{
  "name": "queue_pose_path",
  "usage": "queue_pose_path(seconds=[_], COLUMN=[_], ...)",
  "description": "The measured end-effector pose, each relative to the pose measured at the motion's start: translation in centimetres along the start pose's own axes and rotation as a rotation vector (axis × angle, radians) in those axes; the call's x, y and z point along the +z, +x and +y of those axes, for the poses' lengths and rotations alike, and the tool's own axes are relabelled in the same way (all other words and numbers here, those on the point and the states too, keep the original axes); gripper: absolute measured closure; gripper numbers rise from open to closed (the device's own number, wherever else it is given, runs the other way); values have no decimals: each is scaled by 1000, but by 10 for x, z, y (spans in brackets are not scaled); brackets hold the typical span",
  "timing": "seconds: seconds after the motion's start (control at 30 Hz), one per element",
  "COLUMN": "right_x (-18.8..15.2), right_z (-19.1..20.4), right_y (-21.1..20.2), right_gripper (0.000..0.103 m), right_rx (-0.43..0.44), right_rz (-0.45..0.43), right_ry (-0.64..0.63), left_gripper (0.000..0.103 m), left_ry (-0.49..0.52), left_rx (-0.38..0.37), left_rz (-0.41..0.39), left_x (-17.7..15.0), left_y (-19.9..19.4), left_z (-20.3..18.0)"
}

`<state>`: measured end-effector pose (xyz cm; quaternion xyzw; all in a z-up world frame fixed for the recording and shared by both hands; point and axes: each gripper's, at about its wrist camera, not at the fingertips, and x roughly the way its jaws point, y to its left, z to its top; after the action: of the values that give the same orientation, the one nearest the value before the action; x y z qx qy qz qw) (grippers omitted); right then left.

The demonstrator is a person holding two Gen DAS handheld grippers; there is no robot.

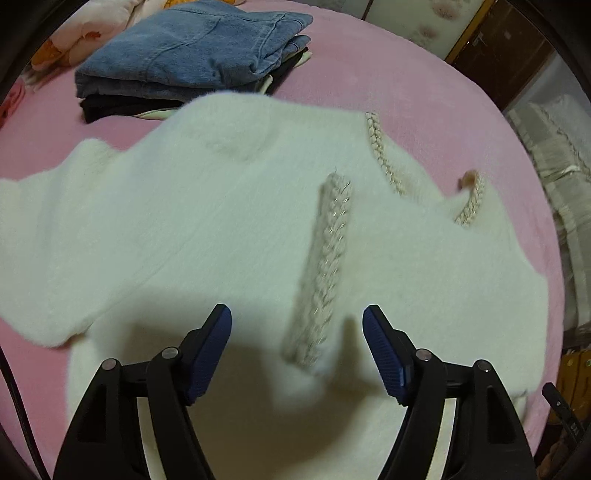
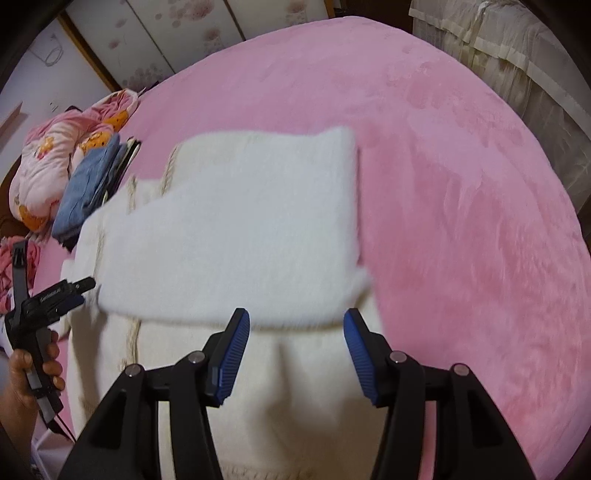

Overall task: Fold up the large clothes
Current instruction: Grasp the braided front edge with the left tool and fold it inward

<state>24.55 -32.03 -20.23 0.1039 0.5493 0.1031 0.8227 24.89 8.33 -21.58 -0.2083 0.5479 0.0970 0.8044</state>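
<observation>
Nearest in the left wrist view, the left gripper (image 1: 297, 347) has its jaws spread wide above the white sweater (image 1: 184, 229), gripping nothing; a braided trim strip (image 1: 321, 273) of the sweater runs up between the blue pads without touching them. In the right wrist view, the right gripper (image 2: 296, 354) also has its jaws apart and empty, hovering over the sweater's near edge, where a folded-over panel (image 2: 240, 229) lies on top of the rest of the garment.

The sweater lies spread on the pink bed (image 2: 461, 184), a sleeve reaching out to the left in the left wrist view and more braided trim (image 1: 384, 155) curving along its far right part. At the left edge of the right wrist view, a hand (image 2: 33, 373) holds the black handle of the left gripper beside the sweater.

Farther back, just beyond the sweater, sits a stack of folded clothes topped by blue jeans (image 1: 192, 55), with dark garments (image 1: 122, 105) under them. Behind the stack lies a pink floral quilt (image 2: 55, 158), bunched up at the bed's edge. Past the bed stand flower-patterned panels (image 2: 155, 33) in dark wood frames.
</observation>
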Motion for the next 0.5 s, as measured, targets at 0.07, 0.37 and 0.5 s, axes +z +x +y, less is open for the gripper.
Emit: queue_pose_path(seconds=[0.07, 0.37, 0.5], right_x=[16, 92, 107], right_z=[-7, -37, -32], right_y=[3, 66, 85], right_gripper=[50, 50, 88], right_rx=[9, 43, 53], right_rz=[-14, 31, 68], right_ry=[18, 102, 59], left_gripper=[31, 74, 90], left_ry=[27, 140, 174], left_rx=[1, 16, 20], left_rz=[18, 19, 2], left_x=[11, 45, 52], left_y=[13, 39, 31], left_z=[-3, -23, -36])
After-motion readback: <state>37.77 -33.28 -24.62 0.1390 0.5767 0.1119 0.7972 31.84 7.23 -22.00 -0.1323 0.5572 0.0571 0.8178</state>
